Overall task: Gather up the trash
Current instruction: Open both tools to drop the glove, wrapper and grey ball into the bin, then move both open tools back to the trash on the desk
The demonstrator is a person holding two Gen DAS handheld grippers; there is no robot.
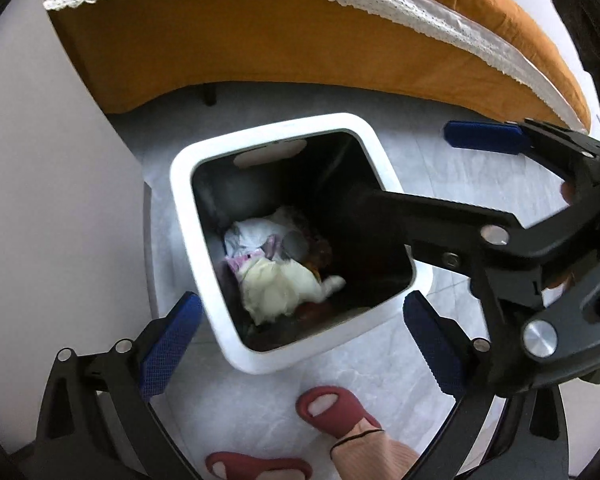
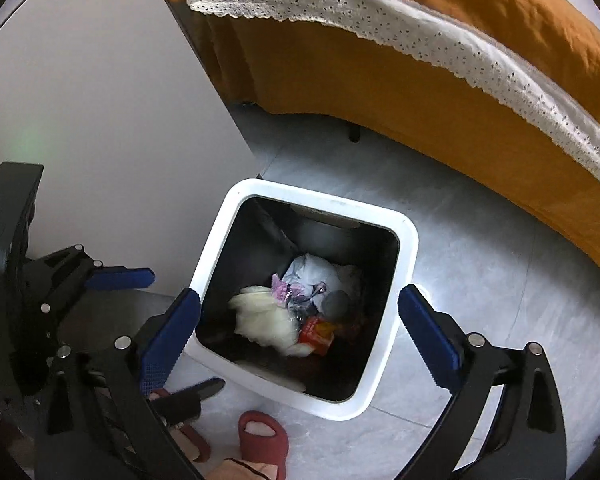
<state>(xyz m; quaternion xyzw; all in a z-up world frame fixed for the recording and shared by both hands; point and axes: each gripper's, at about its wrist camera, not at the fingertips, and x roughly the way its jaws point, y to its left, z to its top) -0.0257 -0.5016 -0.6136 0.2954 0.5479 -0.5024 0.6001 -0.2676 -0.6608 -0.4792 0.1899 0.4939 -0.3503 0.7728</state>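
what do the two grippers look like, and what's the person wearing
Both the left gripper and the right gripper are black linkage frames with silver rivets and bolts. Each finger carries a long blue pad with a fine grid texture and a ridged edge. No cables show. The person wears dark red slippers and light pinkish ribbed socks.

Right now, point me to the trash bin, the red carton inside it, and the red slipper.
trash bin (image 2: pixel 410 236): right wrist view, white rim, far right corner.
red carton (image 2: pixel 316 332): right wrist view, its top face.
red slipper (image 1: pixel 324 406): left wrist view, toe strap.
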